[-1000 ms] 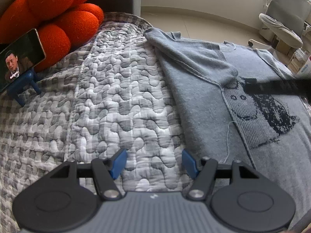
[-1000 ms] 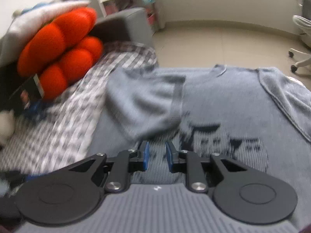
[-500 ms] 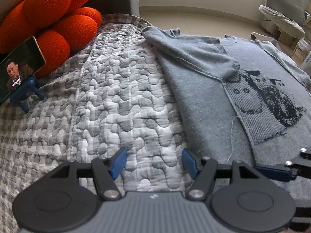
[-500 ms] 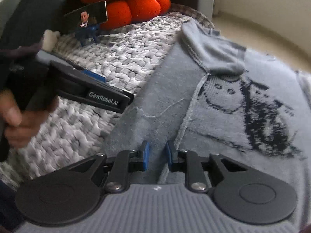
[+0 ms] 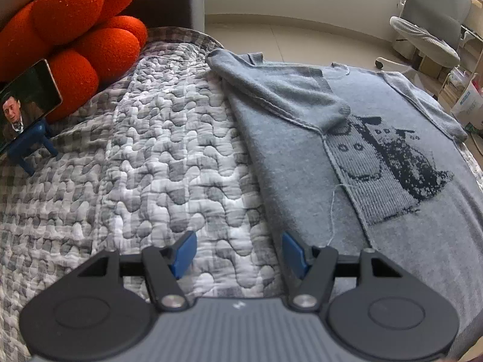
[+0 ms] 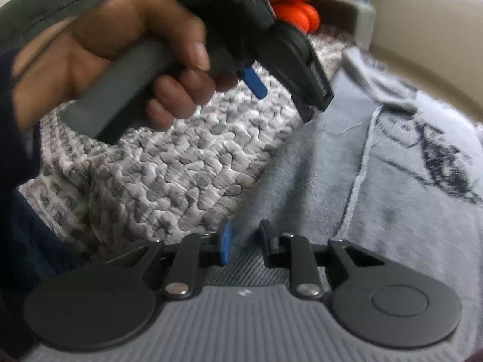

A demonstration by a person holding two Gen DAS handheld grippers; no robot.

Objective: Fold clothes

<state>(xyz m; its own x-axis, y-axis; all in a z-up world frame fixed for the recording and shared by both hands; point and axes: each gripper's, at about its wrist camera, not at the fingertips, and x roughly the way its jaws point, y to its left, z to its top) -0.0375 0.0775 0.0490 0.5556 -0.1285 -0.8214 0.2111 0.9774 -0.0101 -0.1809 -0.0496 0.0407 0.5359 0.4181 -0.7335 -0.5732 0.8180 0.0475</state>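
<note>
Right beside the left gripper's spread fingers lies the sweater.

A bed under a grey-and-white checked quilt carries a grey sweater spread flat, orange cushions at its head, and a phone propped on a blue stand.

- We see an orange knobbly cushion behind a phone on a blue stand.
- A grey quilted blanket lies beneath.
- An office chair stands beyond.
</note>
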